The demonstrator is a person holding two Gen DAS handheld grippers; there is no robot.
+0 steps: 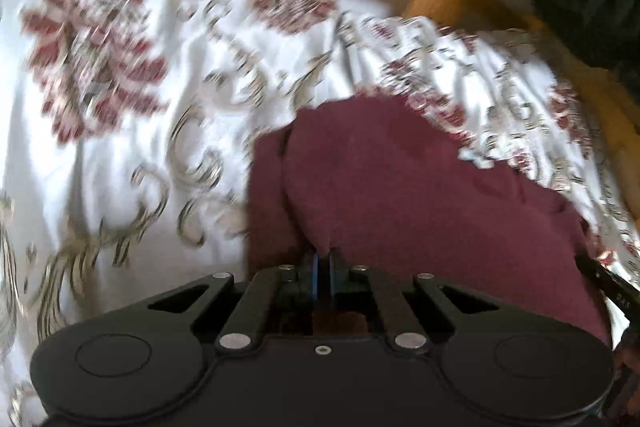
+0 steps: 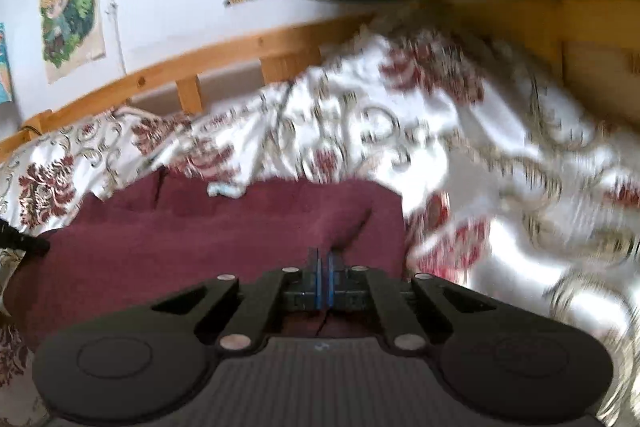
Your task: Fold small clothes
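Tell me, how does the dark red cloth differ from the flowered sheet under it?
The dark red cloth is plain, while the flowered sheet is white with red blooms and swirls. The cloth is small and pinched by the left gripper and right gripper; the sheet spreads wide, unheld. Both look wrinkled.

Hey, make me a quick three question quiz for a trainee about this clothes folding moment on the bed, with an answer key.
1. What colour is the garment on the bedspread?
2. True or false: the left hand-held gripper is wide open.
3. The right hand-held gripper is: A) shut on the garment, B) open above it, C) holding a sock.

Key: 1. Maroon. 2. False, it is shut on the garment. 3. A.
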